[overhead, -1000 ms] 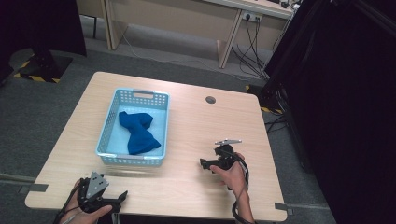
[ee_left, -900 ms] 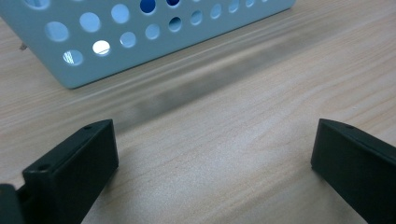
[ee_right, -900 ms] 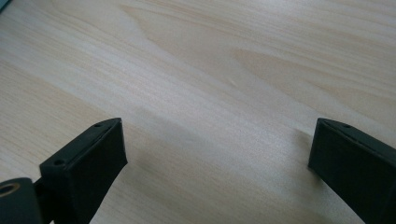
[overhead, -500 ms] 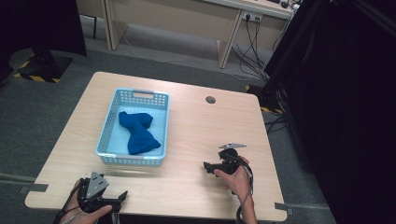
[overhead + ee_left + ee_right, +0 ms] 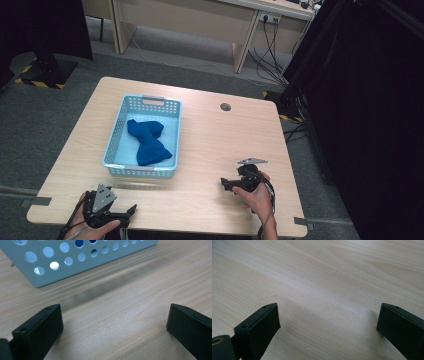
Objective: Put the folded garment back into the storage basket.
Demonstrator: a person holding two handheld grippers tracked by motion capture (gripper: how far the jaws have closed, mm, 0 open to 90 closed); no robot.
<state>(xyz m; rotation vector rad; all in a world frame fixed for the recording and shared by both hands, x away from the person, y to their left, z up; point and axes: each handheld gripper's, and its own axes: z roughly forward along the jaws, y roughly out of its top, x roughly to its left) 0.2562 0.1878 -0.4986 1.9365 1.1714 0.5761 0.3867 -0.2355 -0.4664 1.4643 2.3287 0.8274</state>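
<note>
Both tongs spread, holding nothing: left gripper (image 5: 131, 209) and right gripper (image 5: 224, 183) low over the table (image 5: 210, 135). Blue cloth (image 5: 148, 141) lies in the basket (image 5: 172, 135), ahead of our left gripper. We'd approach over the near rim, pinch a raised fold.

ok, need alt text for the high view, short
A light blue basket holding a crumpled dark blue cloth sits left of centre on a wooden table. At the near edge a person holds two open, empty grippers: the left gripper at the near left corner, the right gripper to the right.
</note>
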